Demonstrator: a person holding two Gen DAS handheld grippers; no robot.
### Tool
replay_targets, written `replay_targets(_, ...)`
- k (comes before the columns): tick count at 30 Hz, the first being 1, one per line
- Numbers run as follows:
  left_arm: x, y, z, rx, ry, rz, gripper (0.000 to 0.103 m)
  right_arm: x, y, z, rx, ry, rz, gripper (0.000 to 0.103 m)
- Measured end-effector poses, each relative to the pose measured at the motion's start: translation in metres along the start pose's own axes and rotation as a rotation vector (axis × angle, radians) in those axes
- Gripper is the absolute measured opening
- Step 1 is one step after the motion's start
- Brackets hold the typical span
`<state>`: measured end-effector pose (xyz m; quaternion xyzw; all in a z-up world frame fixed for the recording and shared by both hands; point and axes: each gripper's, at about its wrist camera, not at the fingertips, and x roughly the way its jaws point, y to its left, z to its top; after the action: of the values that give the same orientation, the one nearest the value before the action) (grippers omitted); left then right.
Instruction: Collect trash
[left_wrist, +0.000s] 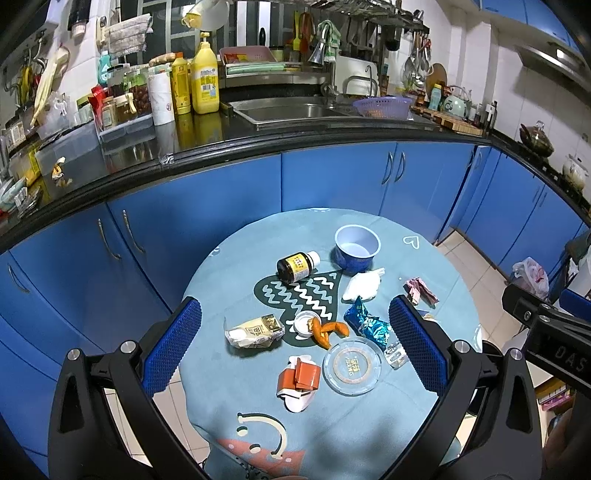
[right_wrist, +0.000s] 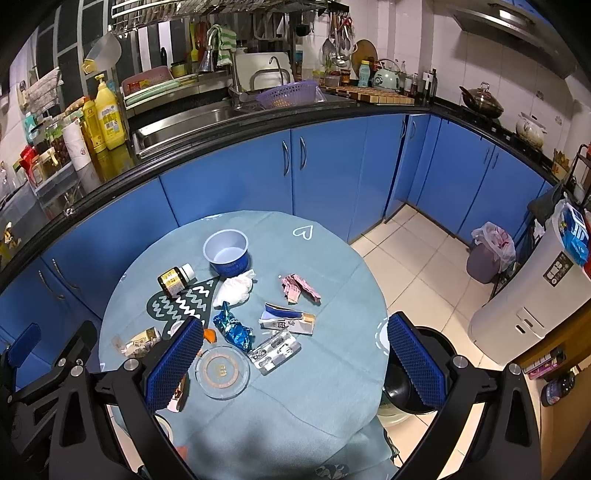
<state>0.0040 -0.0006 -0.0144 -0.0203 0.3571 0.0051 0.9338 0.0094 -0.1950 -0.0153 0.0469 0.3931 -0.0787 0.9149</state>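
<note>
Task barely begun: wrappers, blue foil wrapper (left_wrist: 365, 325), tissue (left_wrist: 362, 286) all on round table (right_wrist: 332, 387); left gripper (left_wrist: 295, 339) and right gripper (right_wrist: 295, 354) both spread wide, empty

1. Worktop (left_wrist: 229, 387): matt blue-green cloth cover, smooth.
2. Wrapper (left_wrist: 367, 325): crinkled blue foil, glossy.
3. Bottle (left_wrist: 295, 266): dark brown glass, shiny, with a white plastic cap.
4. Lid (left_wrist: 352, 365): clear plastic.
5. Claw pads (left_wrist: 171, 347): blue, rough dimpled texture.
</note>
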Motion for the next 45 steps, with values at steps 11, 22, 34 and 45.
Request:
replay_targets(11,0.0028,0.0002,-0.0002,0.004,0.016,0.001,0.1,0.0051,-0.0019,0.0004,0.005,0.012,-0.004,0.097)
replay_targets(22,0.0029,-0.0008,0.0006,0.003,0.018,0.002,0.1,0.0053,-0.0037,0.0009,0.006,0.012,-0.004,0.097)
replay_targets(34,0.0028,-0.0015,0.0008,0.004,0.017,0.003,0.1,0.0055,-0.0031,0.0014,0.009,0.01,-0.005,0.097)
replay_targets(45,0.003,-0.002,0.0005,0.005,0.019,0.003,0.1,0.0053,-0.0032,0.0013,0.008,0.011,-0.004,0.097)
